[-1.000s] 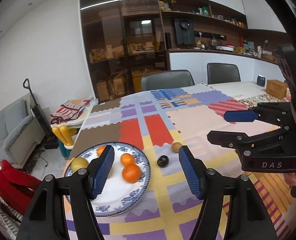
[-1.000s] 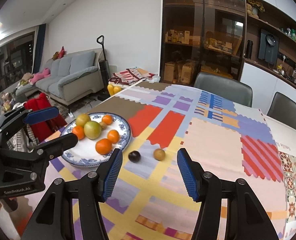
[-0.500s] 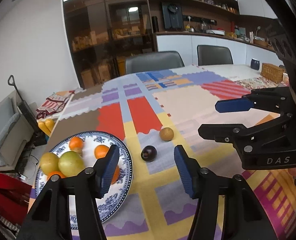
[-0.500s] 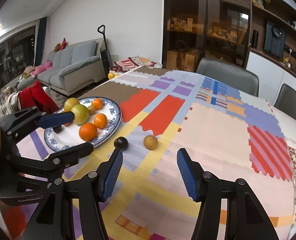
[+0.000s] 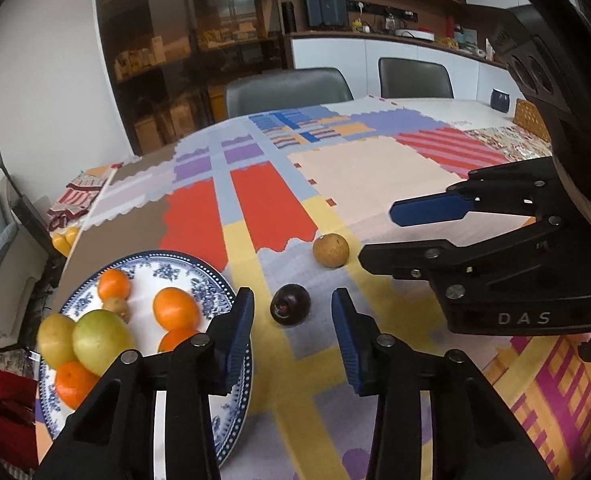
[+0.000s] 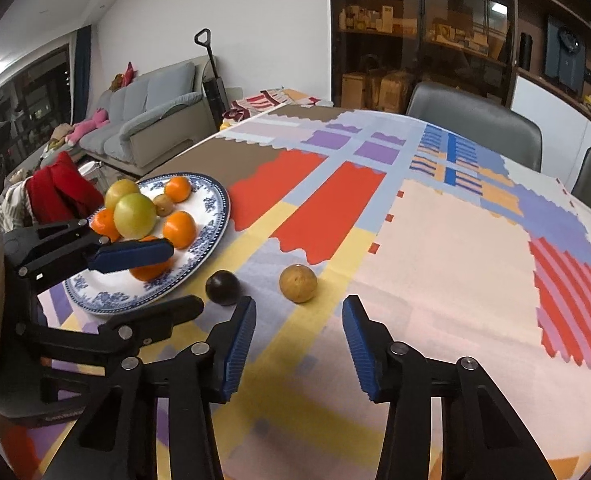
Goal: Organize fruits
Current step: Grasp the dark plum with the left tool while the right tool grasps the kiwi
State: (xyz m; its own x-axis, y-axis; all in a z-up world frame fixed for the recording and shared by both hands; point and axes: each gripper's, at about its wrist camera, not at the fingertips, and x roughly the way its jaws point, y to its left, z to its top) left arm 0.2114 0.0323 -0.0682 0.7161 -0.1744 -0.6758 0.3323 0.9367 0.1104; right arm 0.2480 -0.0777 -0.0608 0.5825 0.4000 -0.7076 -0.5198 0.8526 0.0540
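Fruits lie loose on our patchwork cloth (image 5: 375,168): dark plum (image 5: 290,304) ahead of our left gripper (image 5: 293,316), brown fruit (image 6: 298,283) ahead of our right gripper (image 6: 299,328); both have just been closing, part open, empty, right of the blue plate (image 5: 211,280).

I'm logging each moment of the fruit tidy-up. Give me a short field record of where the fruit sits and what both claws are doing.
plate: blue-patterned, holds oranges, two green-yellow fruits and one small brown fruit
loose fruit: dark plum and brown round fruit on the tablecloth, apart
left claw: empty, jaws just been closing, plum just ahead
right claw: empty, jaws just been closing, brown fruit just ahead
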